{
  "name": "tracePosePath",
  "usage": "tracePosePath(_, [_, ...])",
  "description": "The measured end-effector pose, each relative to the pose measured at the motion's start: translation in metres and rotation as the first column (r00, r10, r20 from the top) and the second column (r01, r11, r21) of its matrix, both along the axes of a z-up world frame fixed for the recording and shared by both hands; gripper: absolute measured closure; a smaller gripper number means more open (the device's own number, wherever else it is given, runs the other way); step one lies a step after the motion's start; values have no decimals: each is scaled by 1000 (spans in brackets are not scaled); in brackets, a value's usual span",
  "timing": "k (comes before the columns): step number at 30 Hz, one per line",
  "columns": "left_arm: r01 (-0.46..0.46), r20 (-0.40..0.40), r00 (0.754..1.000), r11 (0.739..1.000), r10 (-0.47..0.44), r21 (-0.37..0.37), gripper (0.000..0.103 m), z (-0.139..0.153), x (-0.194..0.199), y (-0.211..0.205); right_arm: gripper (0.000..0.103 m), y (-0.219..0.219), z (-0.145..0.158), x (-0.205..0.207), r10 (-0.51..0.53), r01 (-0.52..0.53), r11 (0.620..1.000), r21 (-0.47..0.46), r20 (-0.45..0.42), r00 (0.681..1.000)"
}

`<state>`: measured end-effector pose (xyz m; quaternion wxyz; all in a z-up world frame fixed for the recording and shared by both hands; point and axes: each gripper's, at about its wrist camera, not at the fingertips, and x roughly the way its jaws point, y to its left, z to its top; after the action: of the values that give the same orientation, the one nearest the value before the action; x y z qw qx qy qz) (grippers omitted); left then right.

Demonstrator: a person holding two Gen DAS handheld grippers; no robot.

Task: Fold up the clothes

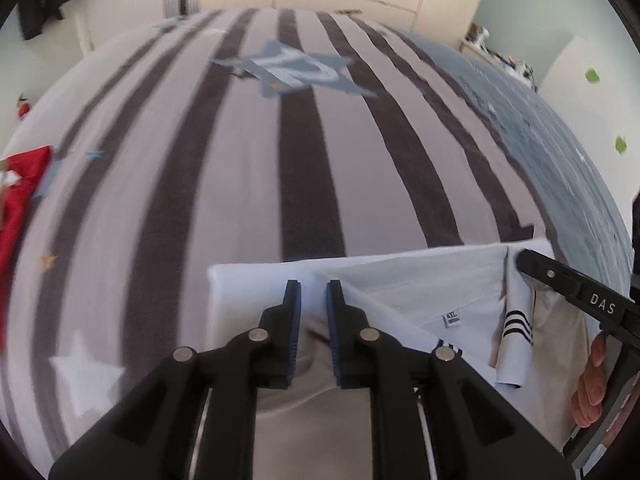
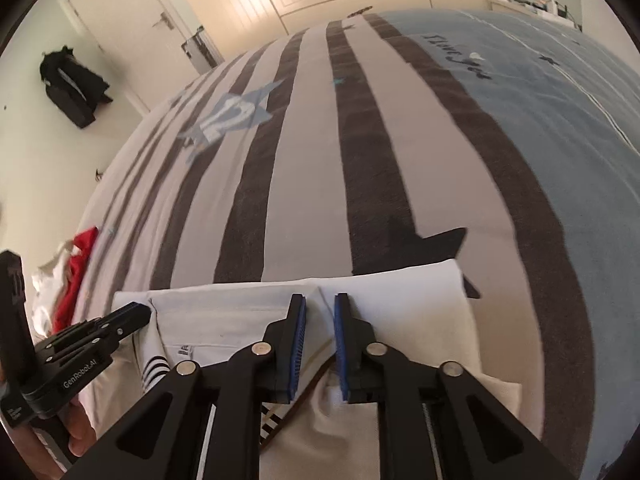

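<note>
On the bed (image 1: 304,184), at about 9 o'clock in the left wrist view, a red garment (image 1: 20,200) lies well apart, probably waiting its turn. The white shirt (image 1: 280,276) lies flat at the near edge of the striped bedspread, at 6 o'clock in both views, with its collar and size label facing up. Its long axis runs left to right across the views, and the far fold edge looks straight.

The left claw (image 1: 313,292) hangs over the shirt's left part with its jaws narrowly apart and nothing visible between them. The right claw (image 2: 320,304) hovers over the right part, also narrowly parted; cloth shows in the gap, but I cannot tell whether it is pinched. I judge each claw stands near one end so both can lift and fold the shirt evenly.
</note>
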<state>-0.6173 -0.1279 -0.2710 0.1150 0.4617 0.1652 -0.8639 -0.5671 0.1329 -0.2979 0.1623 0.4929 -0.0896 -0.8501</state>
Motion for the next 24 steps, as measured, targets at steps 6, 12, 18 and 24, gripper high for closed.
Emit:
tracePosePath(6, [-27, -31, 999, 1000, 27, -11, 90, 22, 63, 7, 89, 17, 34, 40, 26, -26, 1000, 4, -52, 998])
tracePosePath(12, [27, -34, 999, 998, -25, 58, 87, 28, 122, 66, 88, 11, 39, 115, 89, -89, 995, -51, -3, 996])
tracePosePath(18, [9, 57, 998, 994, -16, 108, 87, -3, 143, 106, 88, -8, 13, 162, 125, -122, 992, -44, 66, 990])
tracePosePath(24, [-38, 56, 998, 997, 35, 65, 87, -14, 148, 116, 88, -5, -5, 180, 132, -129, 990, -57, 58, 989])
